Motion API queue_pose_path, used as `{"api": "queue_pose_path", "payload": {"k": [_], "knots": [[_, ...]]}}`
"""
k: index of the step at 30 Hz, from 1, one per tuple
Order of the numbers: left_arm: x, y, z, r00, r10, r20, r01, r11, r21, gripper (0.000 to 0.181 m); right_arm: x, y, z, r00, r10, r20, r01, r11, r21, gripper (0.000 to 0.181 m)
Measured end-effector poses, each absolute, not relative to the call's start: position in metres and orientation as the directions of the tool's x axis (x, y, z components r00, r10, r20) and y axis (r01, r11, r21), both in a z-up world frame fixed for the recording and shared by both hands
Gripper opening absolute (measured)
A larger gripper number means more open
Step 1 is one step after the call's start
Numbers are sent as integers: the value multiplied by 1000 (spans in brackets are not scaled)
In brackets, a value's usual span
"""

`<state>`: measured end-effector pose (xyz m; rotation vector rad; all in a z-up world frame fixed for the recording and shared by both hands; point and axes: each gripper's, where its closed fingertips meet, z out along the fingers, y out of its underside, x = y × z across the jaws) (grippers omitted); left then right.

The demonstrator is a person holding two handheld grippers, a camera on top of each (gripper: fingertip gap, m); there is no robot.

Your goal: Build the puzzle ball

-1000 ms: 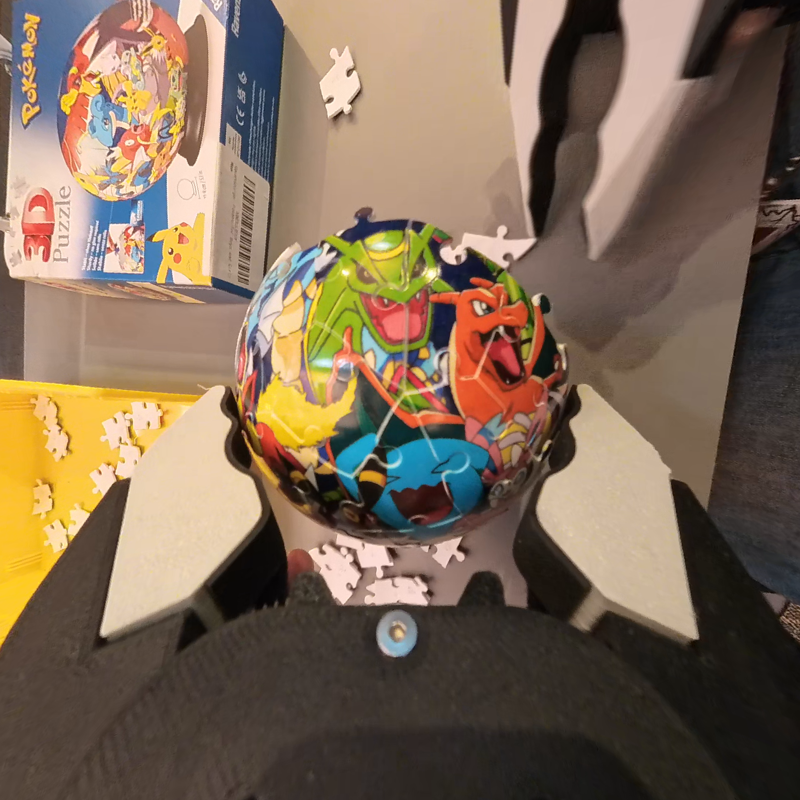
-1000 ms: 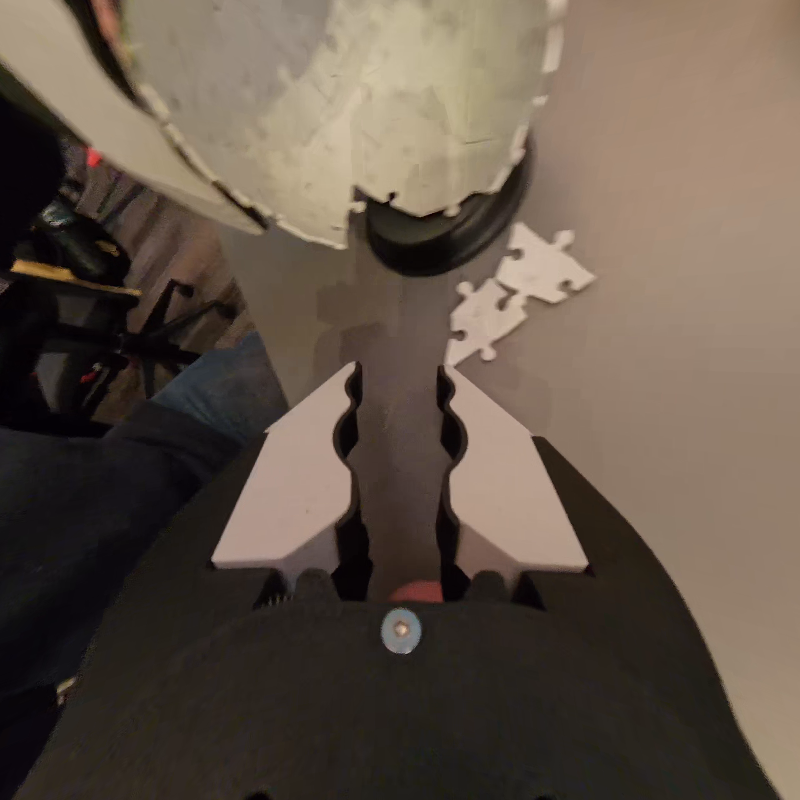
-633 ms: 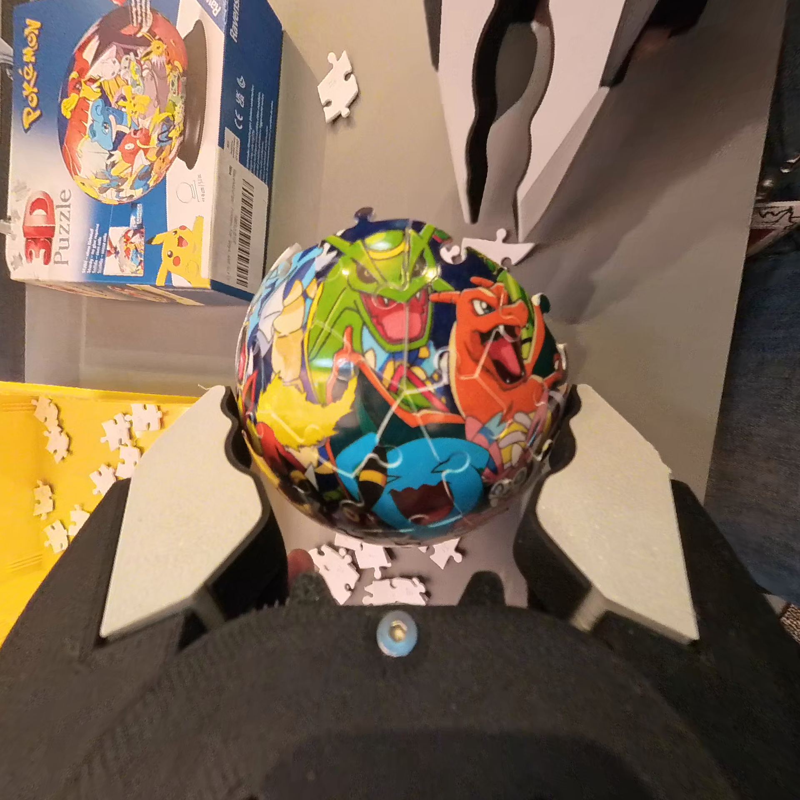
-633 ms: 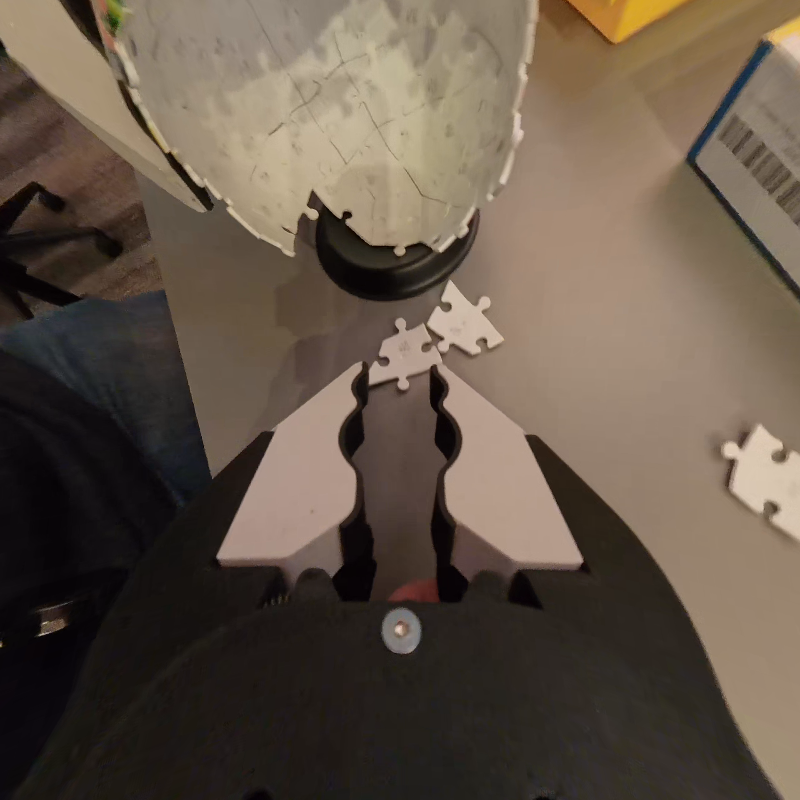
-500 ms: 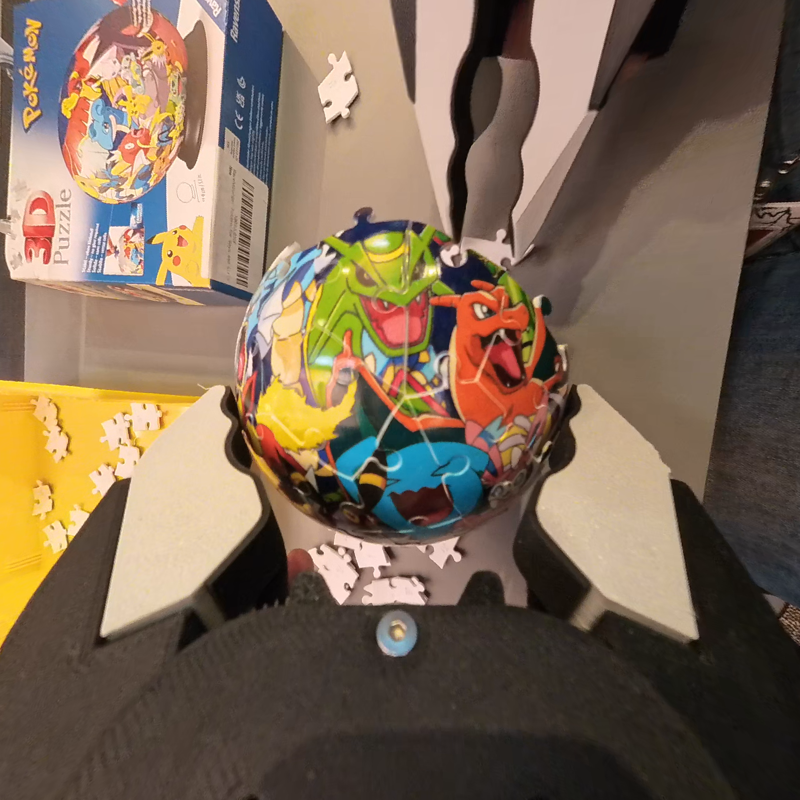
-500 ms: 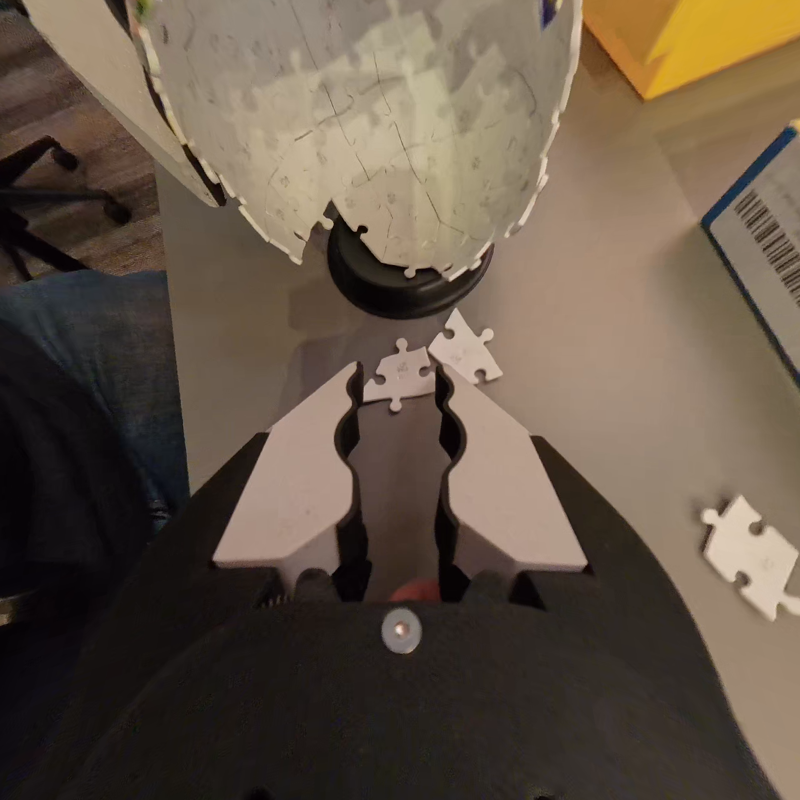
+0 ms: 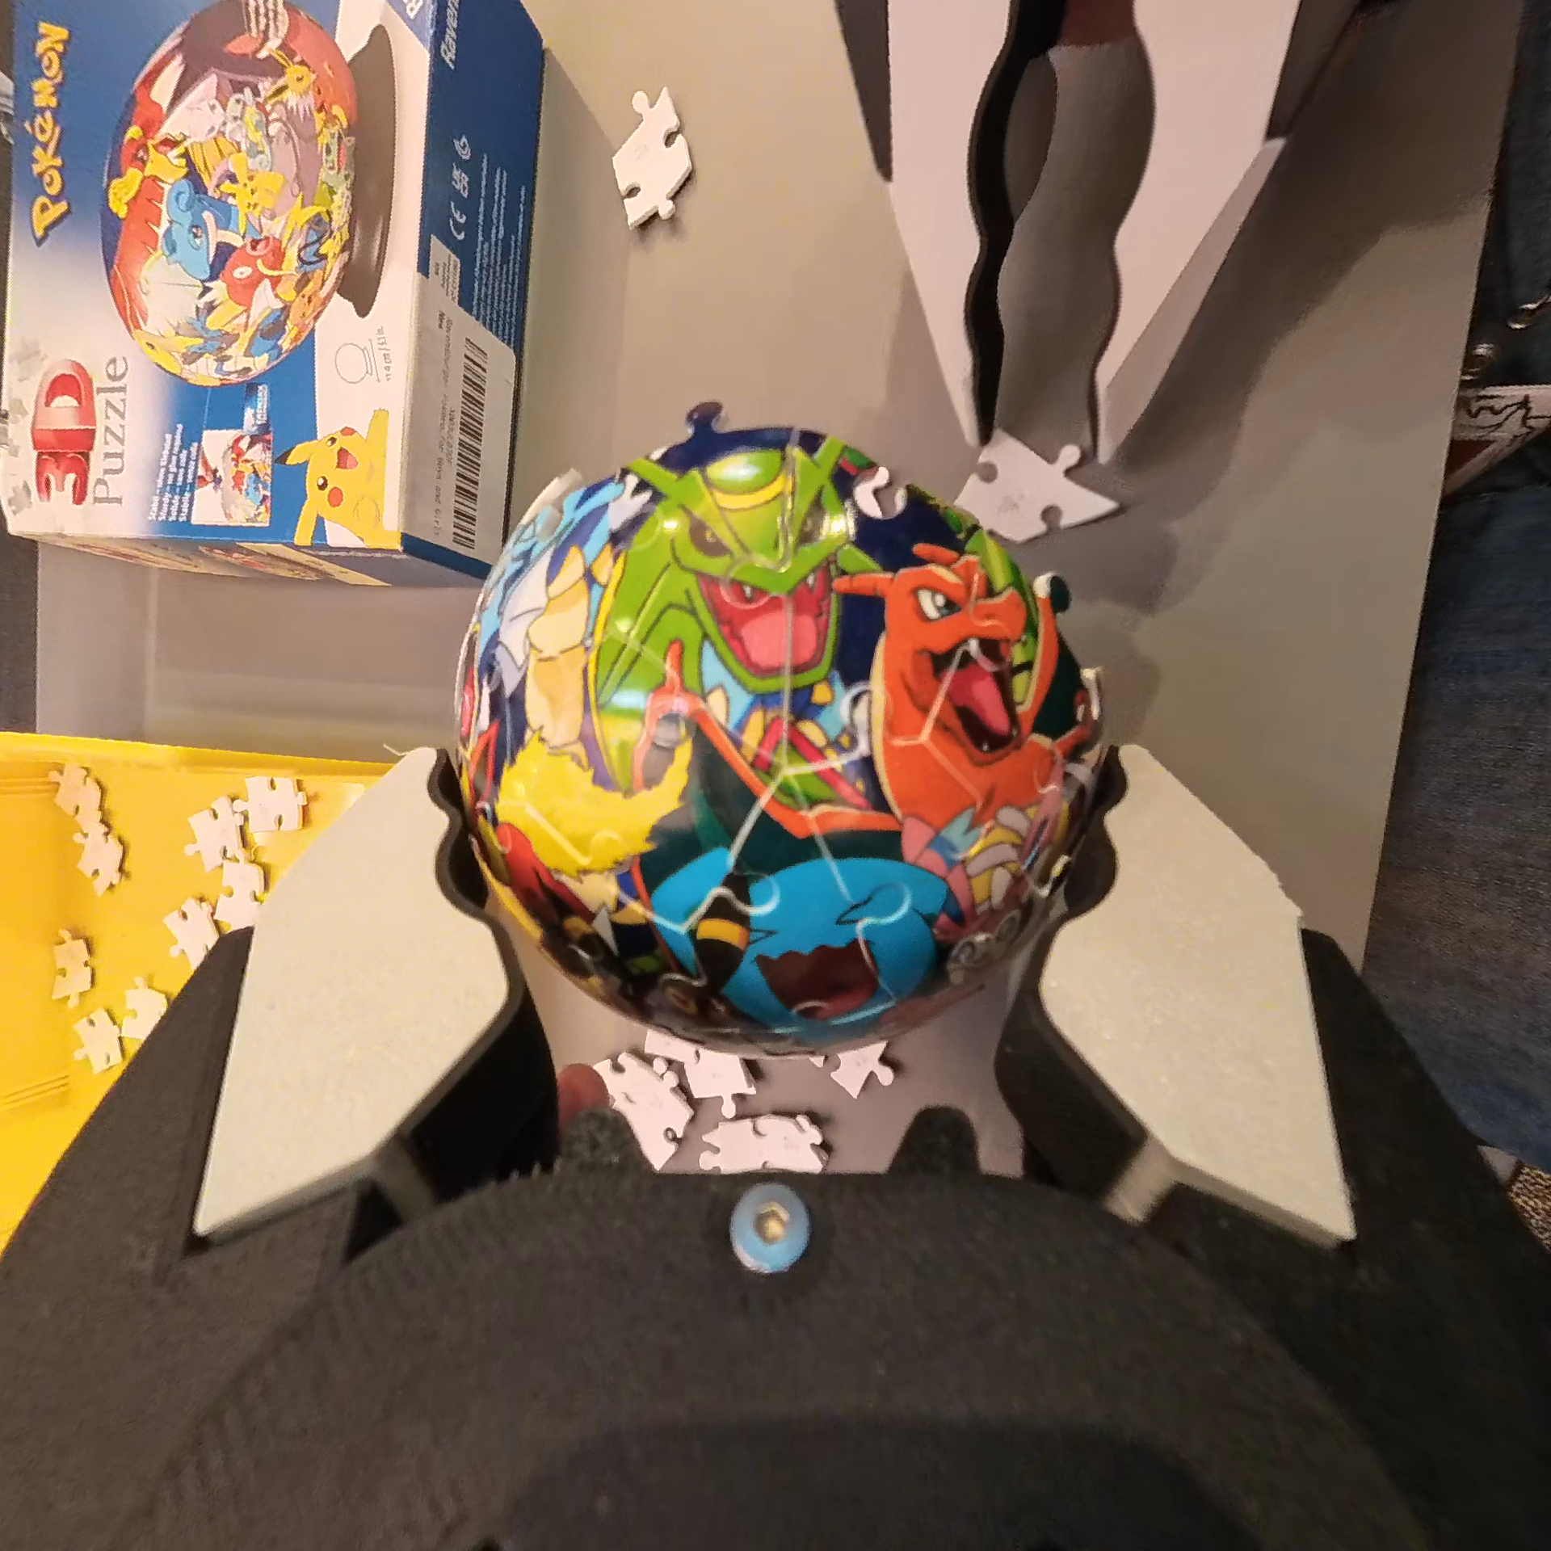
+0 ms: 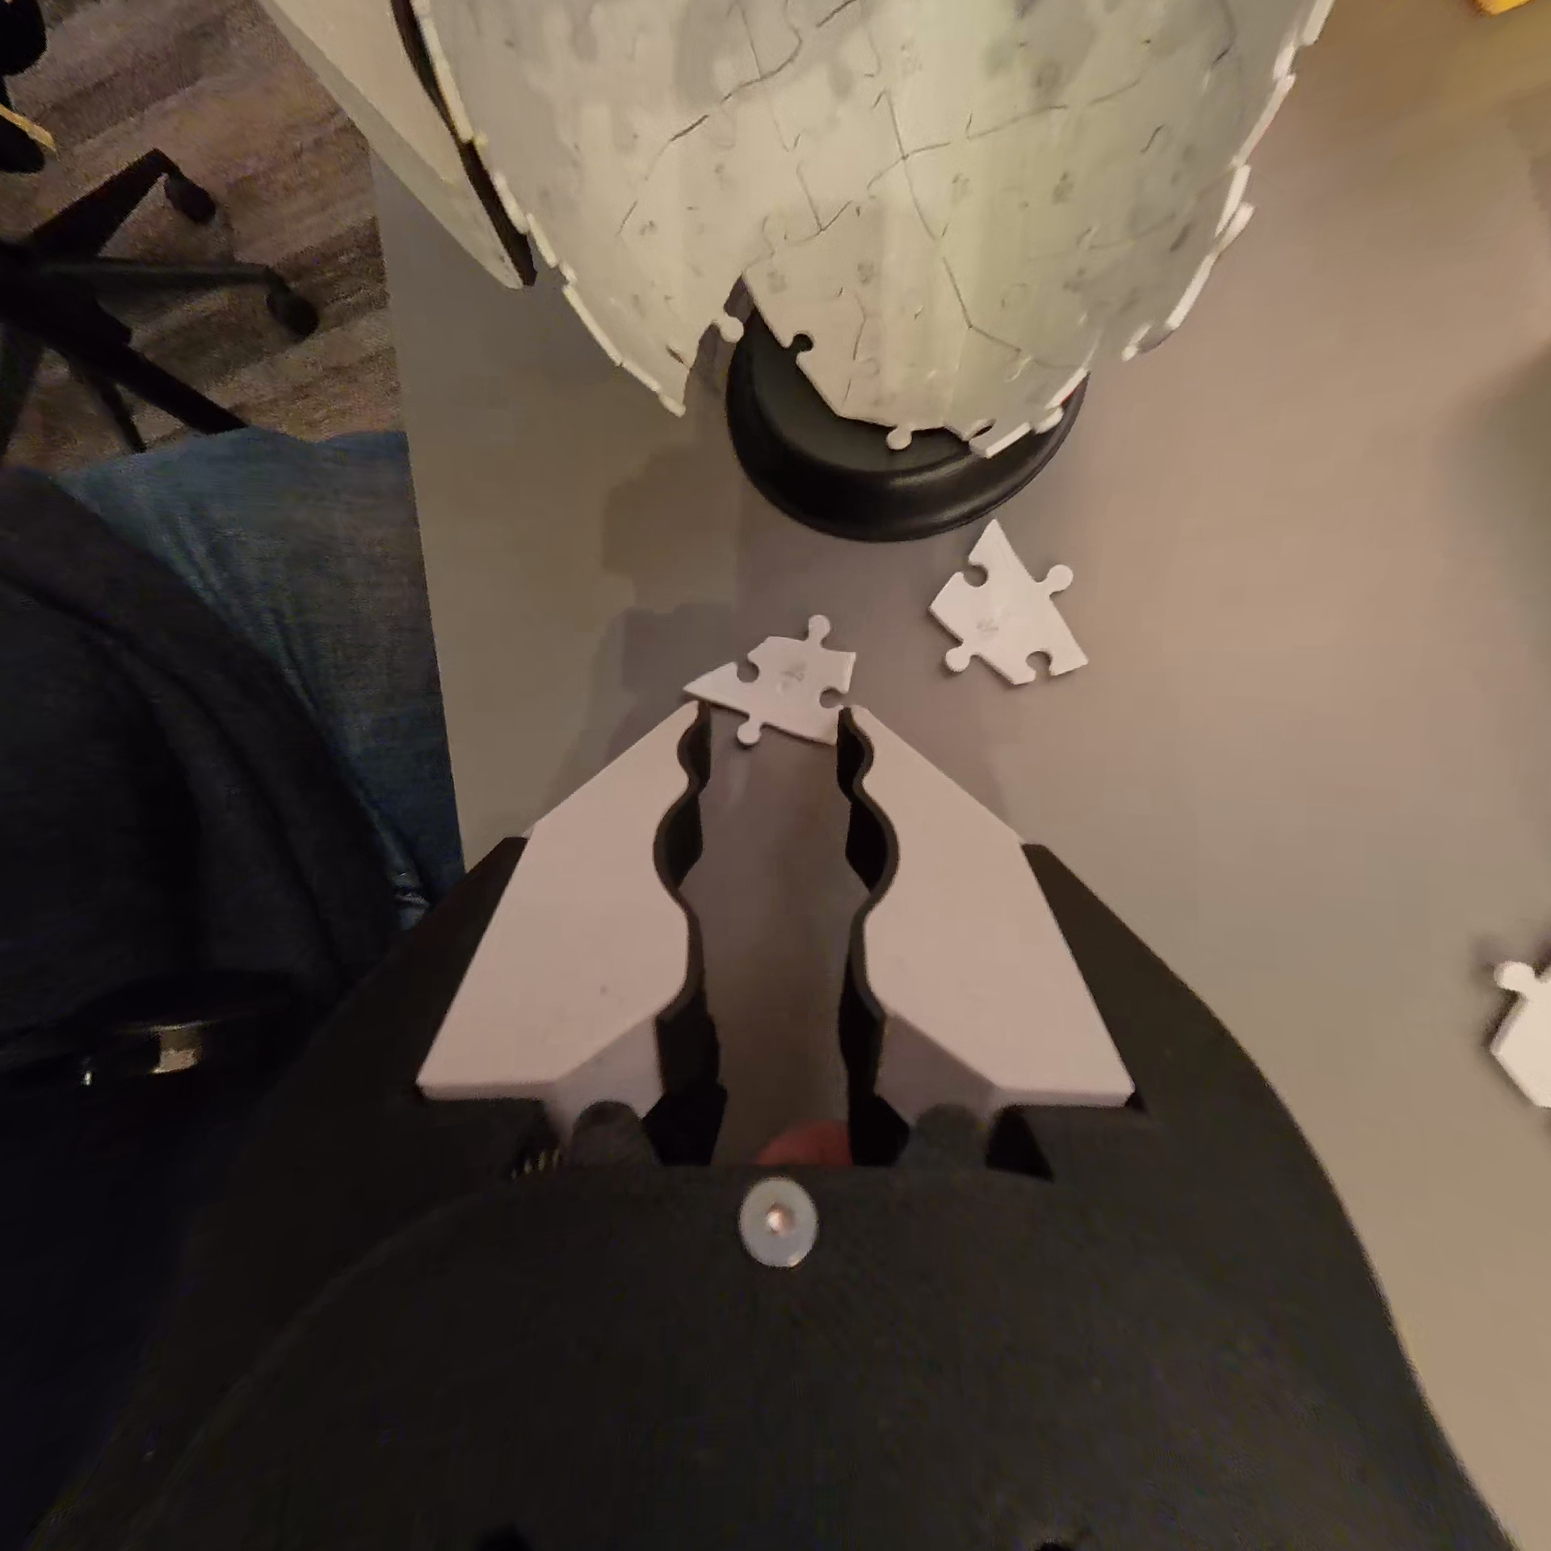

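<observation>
At nine o'clock of the scene a yellow tray (image 7: 50, 1049) is holding loose white pieces, and at eleven o'clock the puzzle box (image 7: 252, 277) is lying flat on the grey bench (image 7: 755, 252). Dead centre, the left tool (image 7: 776, 806) is gripping the puzzle ball (image 7: 776, 730), its grey fingers (image 7: 361, 965) pressing both flanks of the colourful shell. Under the ball a few spare pieces (image 7: 722, 1116) are lying on the bench. At one o'clock the right tool (image 8: 772, 722) is coming down with its jaws slightly apart, tips bracketing a white puzzle piece (image 8: 785, 680) that is lying flat just short of the black stand (image 8: 881, 495). Whether the tips are touching it I cannot tell. A second piece (image 8: 1003, 621) is resting just beside it at two o'clock.
</observation>
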<state>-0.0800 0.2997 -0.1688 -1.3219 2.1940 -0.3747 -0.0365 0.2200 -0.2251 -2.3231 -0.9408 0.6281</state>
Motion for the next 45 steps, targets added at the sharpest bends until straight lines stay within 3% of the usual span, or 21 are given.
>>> {"api": "queue_pose_path", "payload": {"k": [8,17,22,38,45], "knots": [[-82,299,-169,-362,-880,-308,-728,473,-496,135,-35,226,-229,625,772,-115,528,-526,-667,30],[-81,299,-169,-367,-880,-303,-729,474,-494,135,-37,231,-233,471,882,-33,626,-360,-692,33],[-80,299,-169,-367,-880,-302,-729,474,-494,135,-37,233,-233,469,881,-57,615,-373,-694,23],[-80,299,-170,-367,-878,-306,-728,476,-493,135,-45,254,-203,634,767,-100,460,-477,-749,22],[-81,300,-169,-372,-875,-309,-733,481,-481,135,-50,277,-219,709,704,-38,493,-533,-687,22]]}}
